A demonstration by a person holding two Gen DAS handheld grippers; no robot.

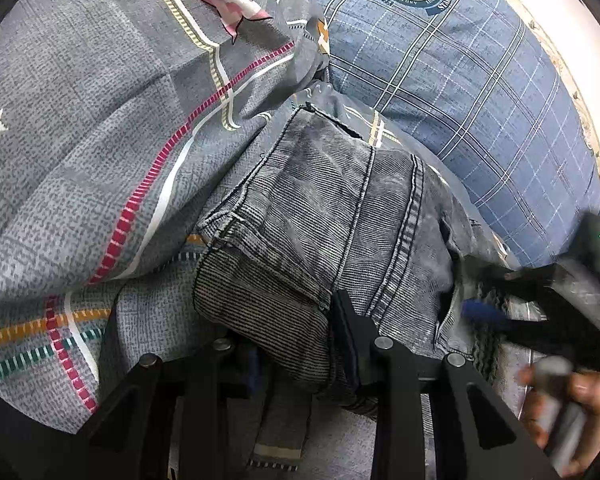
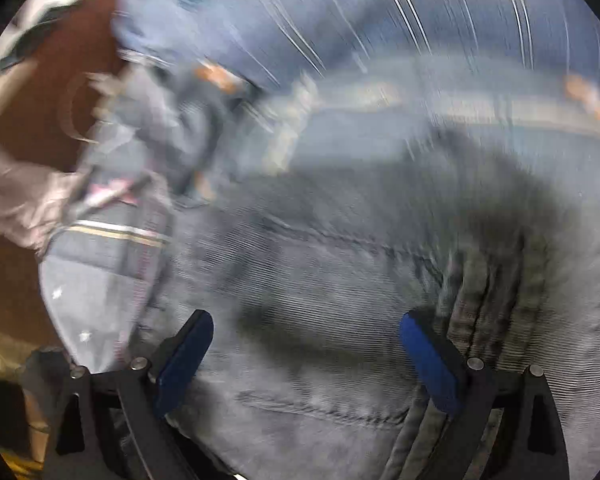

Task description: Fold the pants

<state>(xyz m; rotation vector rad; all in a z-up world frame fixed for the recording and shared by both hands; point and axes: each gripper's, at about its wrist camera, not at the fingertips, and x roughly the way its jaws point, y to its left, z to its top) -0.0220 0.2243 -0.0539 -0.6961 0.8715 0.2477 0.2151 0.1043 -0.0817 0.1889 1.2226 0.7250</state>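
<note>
Mid-fold: left tongs [image 1: 300, 344] clamped on pants [image 1: 332, 216] bundle beside plaid pillow [image 1: 460, 92]; right tongs [image 2: 304, 356] apart over denim. Next, probably: right grips the loose edge

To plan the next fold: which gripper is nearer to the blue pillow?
Right. The right gripper lies just below the blue pillow; the left gripper, clamped on the jeans, sits farther away.

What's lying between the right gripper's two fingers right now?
Only the jeans: the right gripper is open over their grey denim, blurred, in the right wrist view.
</note>
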